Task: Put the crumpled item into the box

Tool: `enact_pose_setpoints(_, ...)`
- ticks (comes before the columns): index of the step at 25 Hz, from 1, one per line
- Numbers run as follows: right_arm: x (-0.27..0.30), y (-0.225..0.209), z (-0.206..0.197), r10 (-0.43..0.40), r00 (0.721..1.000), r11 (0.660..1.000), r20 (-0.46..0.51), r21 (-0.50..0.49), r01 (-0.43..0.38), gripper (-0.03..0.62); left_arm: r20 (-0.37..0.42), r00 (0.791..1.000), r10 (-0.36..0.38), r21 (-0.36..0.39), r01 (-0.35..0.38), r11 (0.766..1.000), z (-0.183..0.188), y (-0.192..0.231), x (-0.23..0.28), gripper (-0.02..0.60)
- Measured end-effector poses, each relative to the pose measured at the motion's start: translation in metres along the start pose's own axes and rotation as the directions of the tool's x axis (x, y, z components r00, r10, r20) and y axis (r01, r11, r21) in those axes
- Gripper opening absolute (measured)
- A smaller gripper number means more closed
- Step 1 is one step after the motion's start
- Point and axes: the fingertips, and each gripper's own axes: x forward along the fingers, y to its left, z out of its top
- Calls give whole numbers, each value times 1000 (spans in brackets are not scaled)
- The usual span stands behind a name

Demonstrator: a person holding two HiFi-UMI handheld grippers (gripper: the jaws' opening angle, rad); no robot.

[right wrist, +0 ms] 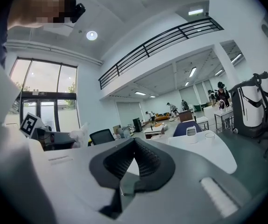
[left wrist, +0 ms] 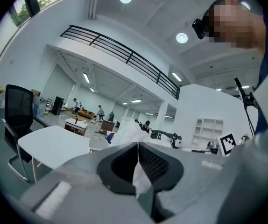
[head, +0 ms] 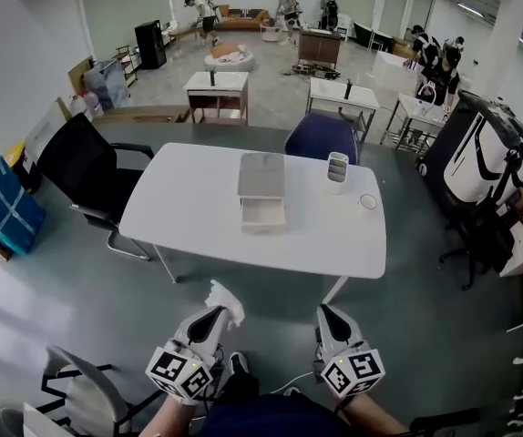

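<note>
White worktop (head: 189, 209) ahead, box (head: 261, 177) at its centre. Left claw (head: 220, 311) clamped on crumpled wad (head: 226, 298), short of near edge. Right claw (head: 326, 315) closed, empty.

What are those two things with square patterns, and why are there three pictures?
A person holds a hand-held gripper in each hand; no robot. The patterned cubes belong to them. One picture comes from a camera on the person's head, looking down; the other two from cameras riding on each gripper. The left gripper is shut on a crumpled paper. The right gripper is shut and empty. Ahead stands a white table with a grey box, its drawer apparently pulled open.
</note>
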Motion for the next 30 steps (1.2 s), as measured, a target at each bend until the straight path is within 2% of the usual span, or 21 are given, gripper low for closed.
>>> enact_pose_setpoints(7,68,21,7,-67,998,997,10,-24,67,2,-19,998,-54,-26,54,998,23,77,25,9)
enact_pose_setpoints(14,106,19,12,-110,994,990,17,-90,112,2,-22,998,-63,15,63,998,35,129,46,9)
enact_pose_setpoints(19,127,5,30,-129,990,981,52,-138,135,2,11,999,-40,60,39,997,58,154,68,9)
enact_pose_setpoints(23,145,-17,39,-141,987,977,73,-150,151,2,12,1000,-16,85,15,996,61,167,87,9)
enact_pose_setpoints(30,194,-58,66,-110,989,979,100,-161,125,2,-3,1000,9,104,-9,995,68,176,132,9)
